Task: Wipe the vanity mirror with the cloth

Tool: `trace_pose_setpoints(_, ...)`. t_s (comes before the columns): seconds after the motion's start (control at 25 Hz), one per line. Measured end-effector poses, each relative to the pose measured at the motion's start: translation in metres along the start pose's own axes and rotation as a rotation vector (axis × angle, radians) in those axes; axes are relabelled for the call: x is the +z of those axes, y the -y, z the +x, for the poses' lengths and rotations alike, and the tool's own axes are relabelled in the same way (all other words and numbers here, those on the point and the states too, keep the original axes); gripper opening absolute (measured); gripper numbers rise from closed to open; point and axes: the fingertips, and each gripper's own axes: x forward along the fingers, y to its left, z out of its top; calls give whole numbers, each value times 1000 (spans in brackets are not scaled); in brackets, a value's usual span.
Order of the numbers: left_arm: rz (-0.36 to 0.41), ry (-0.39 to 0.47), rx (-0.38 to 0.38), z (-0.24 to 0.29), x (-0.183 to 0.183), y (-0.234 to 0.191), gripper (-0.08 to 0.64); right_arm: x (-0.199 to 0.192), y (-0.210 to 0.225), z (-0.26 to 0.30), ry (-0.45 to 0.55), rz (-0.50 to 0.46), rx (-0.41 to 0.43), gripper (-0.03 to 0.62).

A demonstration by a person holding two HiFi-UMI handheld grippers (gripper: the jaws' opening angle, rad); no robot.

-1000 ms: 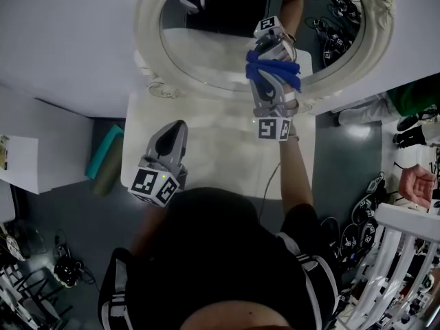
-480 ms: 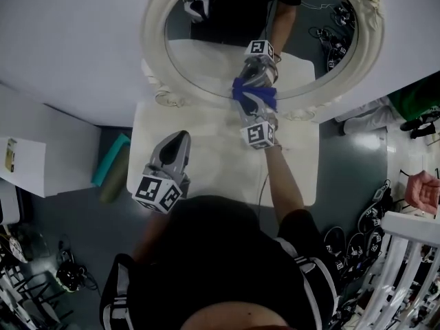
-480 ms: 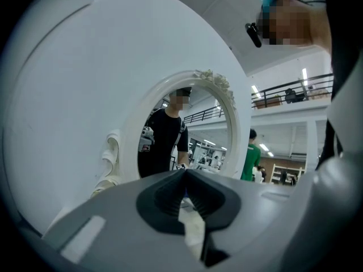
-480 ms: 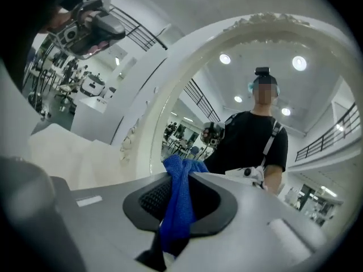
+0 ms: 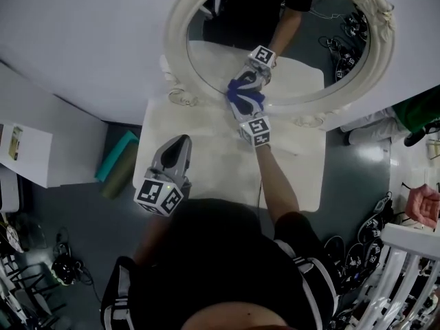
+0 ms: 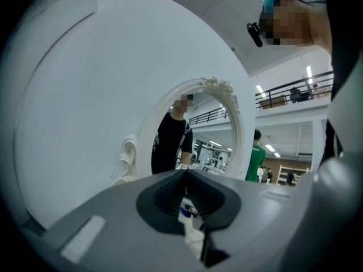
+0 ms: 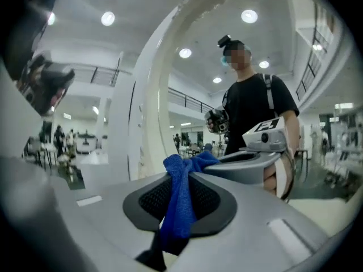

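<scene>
The oval vanity mirror, with its ornate white frame (image 5: 180, 47), stands against the wall at the back of a small white table (image 5: 206, 150). My right gripper (image 5: 245, 100) is shut on a blue cloth (image 5: 242, 92) and presses it against the lower glass, left of centre. In the right gripper view the cloth (image 7: 180, 200) hangs bunched between the jaws, touching its own reflection. My left gripper (image 5: 174, 146) hovers over the table's left part, shut and holding nothing. The left gripper view looks at the mirror frame (image 6: 243, 130) from the left side.
A teal box (image 5: 115, 158) lies on the floor left of the table. White wall panels stand on the left. Cables and gear lie on the floor at the right, beside a white rack (image 5: 405, 267). Another person's hand (image 5: 425, 205) shows at the right edge.
My right gripper has slid the cloth leftward and slightly up across the lower glass. The head view has shifted, so the mirror sits further right. The left gripper has stayed in place.
</scene>
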Motion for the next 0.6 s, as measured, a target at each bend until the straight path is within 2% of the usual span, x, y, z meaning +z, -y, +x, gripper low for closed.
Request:
trace_pose_setpoints(0.12,1,10,3,-6,3,-4,11,54,-20,13,217,278,95,60)
trace_pose_setpoints(0.2,4,22,4,-8,8,-6,11,107,-28,5,363,359,111,60)
trace_pose_setpoints(0.28,10,41,2,-8,17,-9,11,165,-36,-12,468,360,120,60)
trace_pose_setpoints(0.44,44,108,-45,3,50,-7,11,261,-48,-60,609,337,131,60)
trace_pose_setpoints(0.52,70,151,-73,10,68,-1,11,293,-49,-89,649,313,93,61)
trace_pose_setpoints(0.6,82,176,-101,17,79,7,11,309,-48,-113,636,243,5,61)
